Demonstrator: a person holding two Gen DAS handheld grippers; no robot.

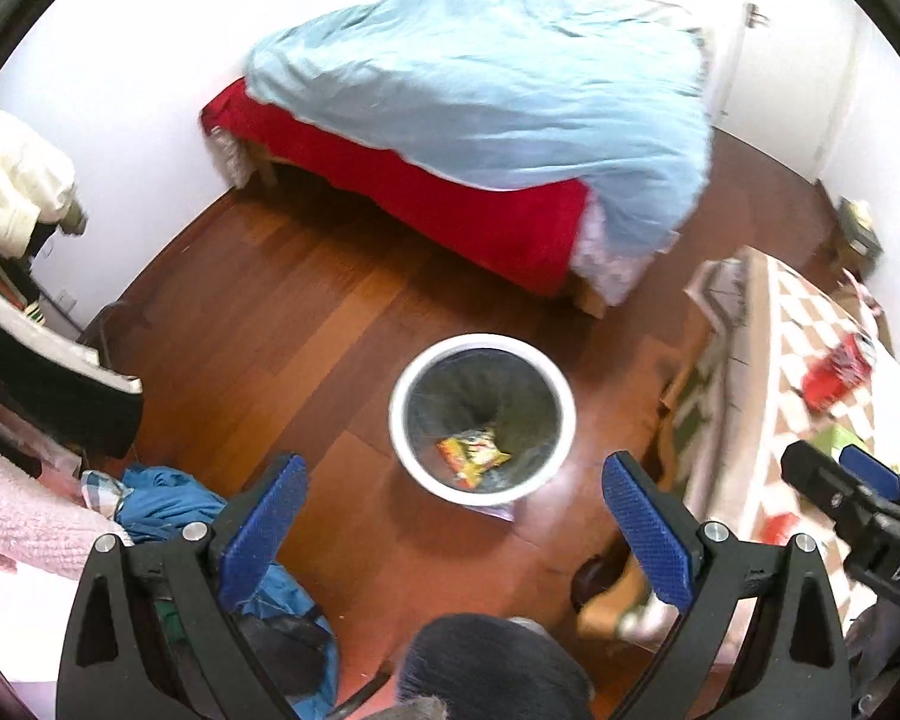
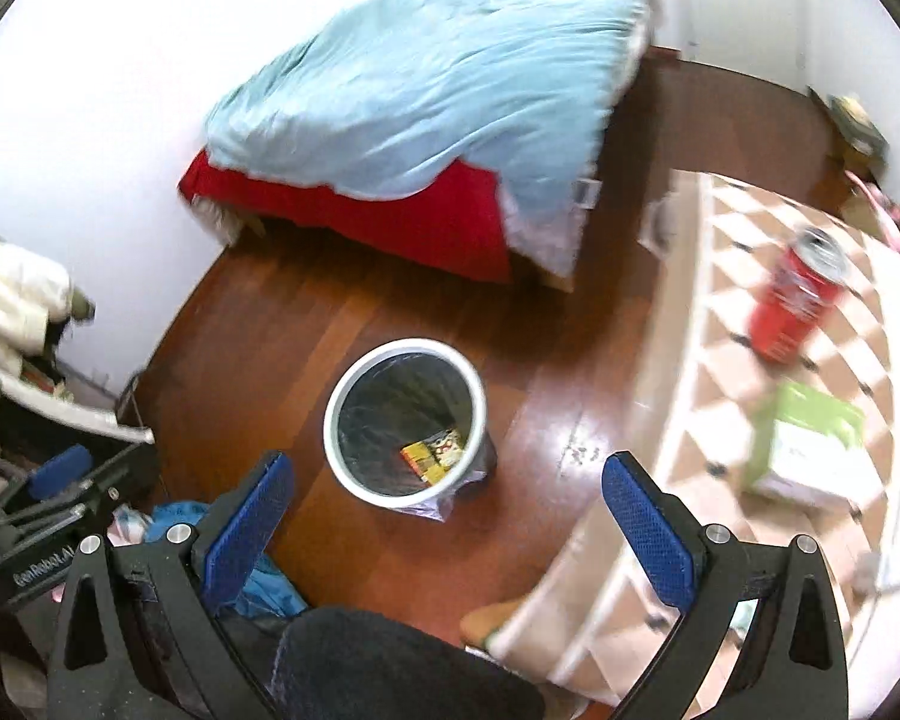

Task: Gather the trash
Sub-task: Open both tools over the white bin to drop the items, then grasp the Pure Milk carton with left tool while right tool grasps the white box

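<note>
Yellow wrapper [image 1: 473, 447] lies in white bin [image 1: 414, 462], both tools gaping

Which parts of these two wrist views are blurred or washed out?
Left wrist view: red can and checkered tablecloth smeared, walls blown white; trash bin fairly sharp. Right wrist view: tablecloth, can and green box streaked by motion; glare on the wood floor.

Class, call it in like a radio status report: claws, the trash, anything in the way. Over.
Left claw open, empty. Right claw open, empty. Yellow wrapper in bin; red can and green box on checkered table. Nothing blocking.
</note>
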